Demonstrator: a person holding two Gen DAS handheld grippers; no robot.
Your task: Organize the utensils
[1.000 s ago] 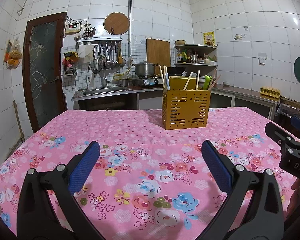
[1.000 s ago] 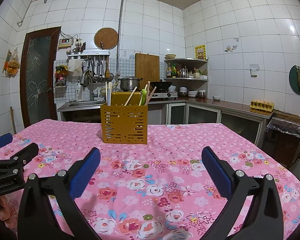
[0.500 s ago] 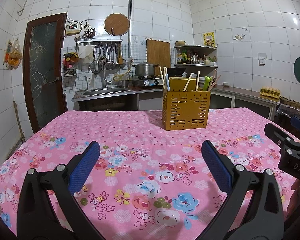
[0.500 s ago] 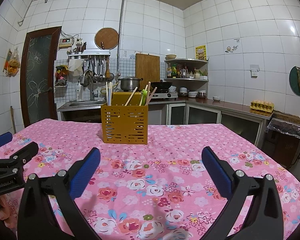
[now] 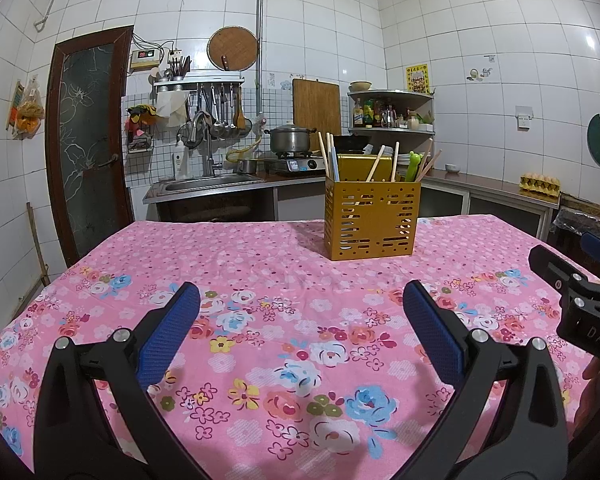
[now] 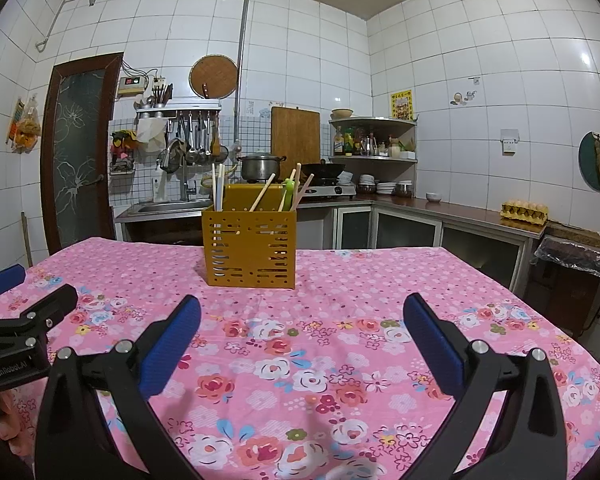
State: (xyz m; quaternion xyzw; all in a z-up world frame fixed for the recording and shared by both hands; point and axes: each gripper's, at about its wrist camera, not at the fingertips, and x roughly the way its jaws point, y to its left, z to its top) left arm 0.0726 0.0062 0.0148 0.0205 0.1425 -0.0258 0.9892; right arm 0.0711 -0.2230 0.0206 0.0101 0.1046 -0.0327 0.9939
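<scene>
yellow utensil caddy (image 5: 371, 220), one, two hand-held grippers spread empty

The left gripper (image 5: 300, 328) and the right gripper (image 6: 302, 330) hover side by side, level and pointing forward. Each has its blue-padded fingers (image 5: 168, 336) spread wide, gripping nothing.

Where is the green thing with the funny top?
The green utensil stands in the yellow holder on the pink tablecloth, toward its right side, among wooden chopsticks.
</scene>
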